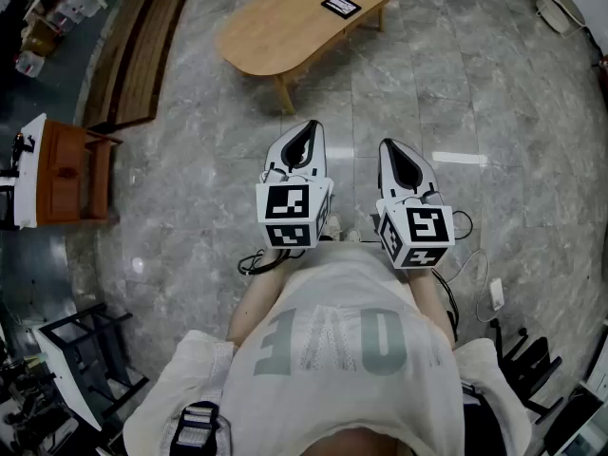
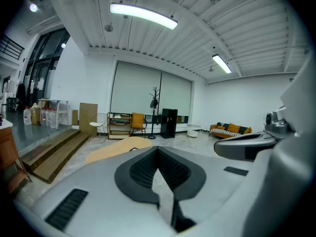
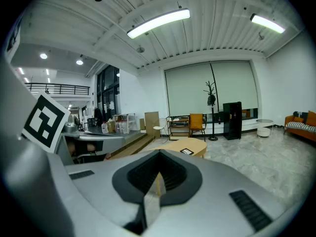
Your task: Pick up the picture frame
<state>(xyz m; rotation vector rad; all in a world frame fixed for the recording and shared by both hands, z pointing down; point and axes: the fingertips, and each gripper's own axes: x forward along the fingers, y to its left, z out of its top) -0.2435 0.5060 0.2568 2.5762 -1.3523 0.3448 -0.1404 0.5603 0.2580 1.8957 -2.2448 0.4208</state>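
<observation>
A wooden cabinet (image 1: 66,169) stands well to the left of the oval worktop (image 1: 275,27), and low wooden steps (image 1: 133,55) run along the marble floor (image 1: 190,207) between the two. A person (image 1: 332,350) stands short of the worktop, well apart from it, with both arms out toward it.

The left hand-held gripper (image 1: 306,127) points at the worktop's near edge, tilted slightly down. Its jaws are closed tip to tip with nothing between them, and its marker cube (image 1: 290,215) faces up toward the head camera.

The picture frame (image 1: 340,6), dark-edged with a pale centre, lies flat near the worktop's right end, untouched and far from both tools.

The right hand-held gripper (image 1: 389,143) is held level with its partner and just beside it, and points past the worktop's right end. Its jaws are also fully together and empty. In its own view the frame shows beyond the closed tips, on the worktop's near corner.
</observation>
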